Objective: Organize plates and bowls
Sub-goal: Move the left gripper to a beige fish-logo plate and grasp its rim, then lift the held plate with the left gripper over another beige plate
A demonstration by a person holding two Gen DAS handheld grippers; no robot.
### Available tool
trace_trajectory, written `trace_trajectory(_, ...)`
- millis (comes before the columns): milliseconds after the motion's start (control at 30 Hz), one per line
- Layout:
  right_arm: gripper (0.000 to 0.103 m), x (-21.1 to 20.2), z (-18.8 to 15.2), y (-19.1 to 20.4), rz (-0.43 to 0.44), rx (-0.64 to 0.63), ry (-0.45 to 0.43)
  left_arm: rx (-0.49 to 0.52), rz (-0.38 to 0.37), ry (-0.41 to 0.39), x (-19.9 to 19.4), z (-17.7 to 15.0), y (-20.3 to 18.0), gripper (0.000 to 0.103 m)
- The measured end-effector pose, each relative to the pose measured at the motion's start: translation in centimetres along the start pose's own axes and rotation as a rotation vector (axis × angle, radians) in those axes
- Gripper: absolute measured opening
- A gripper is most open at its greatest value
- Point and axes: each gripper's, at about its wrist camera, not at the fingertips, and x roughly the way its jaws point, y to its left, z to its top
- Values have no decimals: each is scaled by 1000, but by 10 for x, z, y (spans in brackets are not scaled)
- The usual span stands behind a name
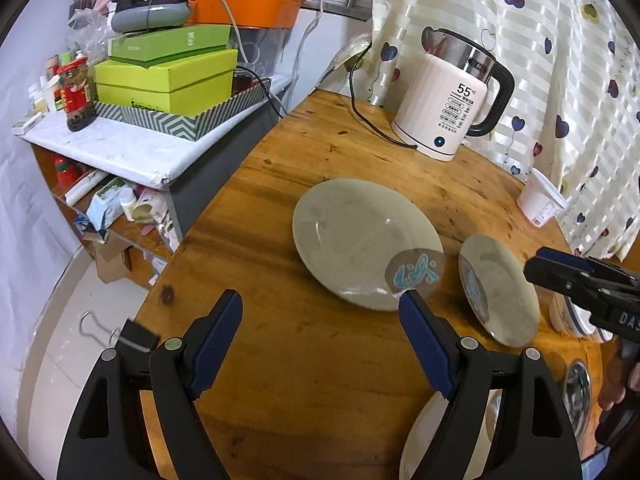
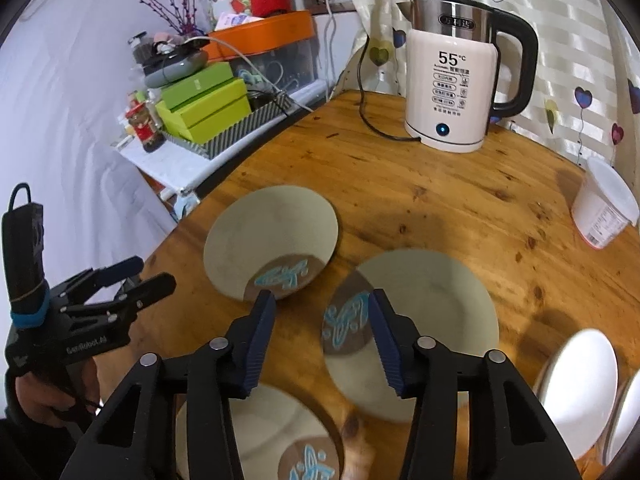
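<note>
Three grey-green plates with a brown patch and blue pattern lie on the round wooden table (image 1: 304,152). The far plate (image 1: 360,240) (image 2: 272,248) lies ahead of my left gripper (image 1: 320,320), which is open and empty above the table. A second plate (image 1: 500,292) (image 2: 416,332) lies under my right gripper (image 2: 322,312), also open and empty; its dark jaw tips show at the right of the left wrist view (image 1: 560,272). A third plate (image 2: 260,436) lies nearest, below the right fingers. White bowls (image 2: 576,392) stand at the right edge.
A white electric kettle (image 1: 452,100) (image 2: 460,76) with its cord stands at the back of the table. A white tub (image 2: 604,208) sits at the right by the curtain. A cluttered shelf with green boxes (image 1: 168,80) stands left of the table.
</note>
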Motion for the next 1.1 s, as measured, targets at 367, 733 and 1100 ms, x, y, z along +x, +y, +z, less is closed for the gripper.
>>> trace_trajectory(367, 42, 54, 35, -6, 52, 28, 51, -55, -14, 45, 38, 15, 13, 75)
trace_trajectory(733, 38, 111, 45, -21, 82, 98, 146, -97, -31, 84, 63, 17, 22, 62)
trace_trajectory(1100, 18, 121, 45, -28, 93, 110, 157, -75, -54, 87, 69, 23, 17, 33)
